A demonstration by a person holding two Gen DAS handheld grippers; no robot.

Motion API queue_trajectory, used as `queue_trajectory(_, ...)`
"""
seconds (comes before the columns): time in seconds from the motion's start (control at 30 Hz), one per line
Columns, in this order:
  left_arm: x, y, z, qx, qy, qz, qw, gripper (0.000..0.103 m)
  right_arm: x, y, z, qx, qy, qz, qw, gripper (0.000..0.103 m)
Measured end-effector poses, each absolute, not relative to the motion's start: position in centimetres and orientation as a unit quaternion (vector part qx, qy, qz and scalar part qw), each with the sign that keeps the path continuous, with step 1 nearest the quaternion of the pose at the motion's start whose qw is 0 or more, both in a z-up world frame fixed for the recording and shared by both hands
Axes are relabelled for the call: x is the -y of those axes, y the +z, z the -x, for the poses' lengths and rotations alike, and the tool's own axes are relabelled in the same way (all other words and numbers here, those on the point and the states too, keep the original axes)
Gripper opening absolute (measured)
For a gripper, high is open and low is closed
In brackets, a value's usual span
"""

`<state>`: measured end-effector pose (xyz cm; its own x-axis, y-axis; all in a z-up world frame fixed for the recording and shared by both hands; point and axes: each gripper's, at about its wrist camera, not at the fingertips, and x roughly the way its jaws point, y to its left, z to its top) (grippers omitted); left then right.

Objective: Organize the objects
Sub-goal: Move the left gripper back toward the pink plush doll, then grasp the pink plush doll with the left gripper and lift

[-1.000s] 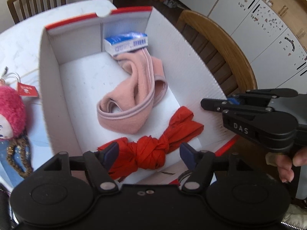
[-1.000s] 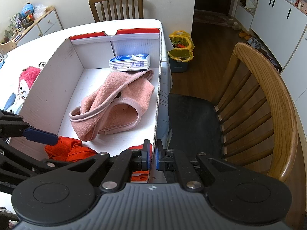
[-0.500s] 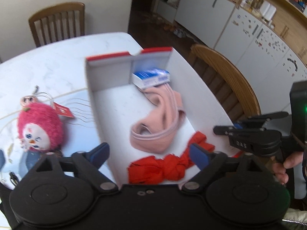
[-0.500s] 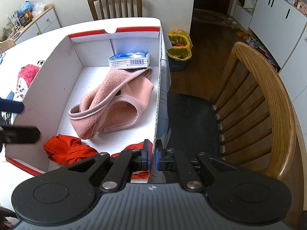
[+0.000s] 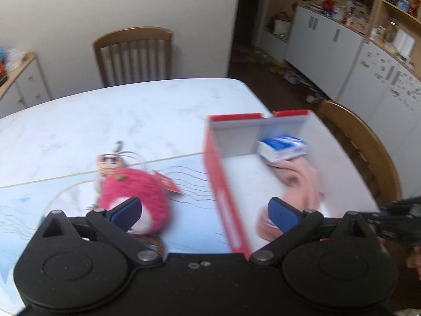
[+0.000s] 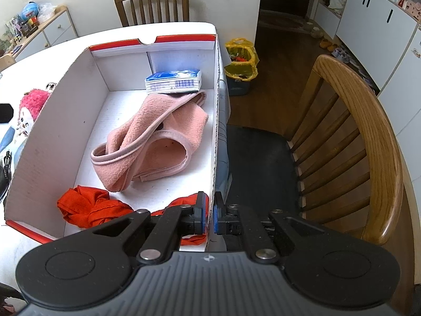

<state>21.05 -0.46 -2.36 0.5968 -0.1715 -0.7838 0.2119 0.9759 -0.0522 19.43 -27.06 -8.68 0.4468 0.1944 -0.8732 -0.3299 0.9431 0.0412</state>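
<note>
Nearest, the right gripper [image 6: 208, 214] is pinched on the right wall of the white-and-red cardboard box [image 6: 52, 121], apparently steadying it. The left gripper [image 5: 204, 213] hangs wide apart and empty over the table, its left finger in front of the fluffy pink plush doll [image 5: 136, 194] that lies outside the box. Inside lie a knotted red cloth [image 6: 86, 206], a pink fleece garment [image 6: 158, 137] and, farthest, a blue-and-white tissue pack [image 6: 173, 81]. Fetching the doll seems the step in hand (the view is blurred): lower, centre the jaws on it, close.
</note>
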Motion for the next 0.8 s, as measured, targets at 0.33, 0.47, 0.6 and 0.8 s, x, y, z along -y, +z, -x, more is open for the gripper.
queue_trajectory(0.33,-4.1,-5.9,-25.5,-0.453,-0.028,-0.016,0.891,0.102,26.9,-8.9,-19.6,-0.508,0.148,0.065,0.846,0.005)
queue_trajectory(0.47,-4.4,-7.8,-26.6,-0.466,-0.017,-0.038,0.884,0.102,26.9,-9.0,-19.6,-0.511,0.145,0.066,0.845,0.005)
queue_trajectory(0.6,-4.6,-9.4,-27.0,-0.476,-0.019,-0.039,0.878,0.101,26.9,-9.2,-19.6,-0.514,0.142,0.067,0.844,0.005)
queue_trajectory(0.8,-4.7,-10.9,-27.6,-0.479,-0.019,-0.047,0.876,0.101,26.9,-9.3,-19.7,-0.517,0.140,0.070,0.842,0.005)
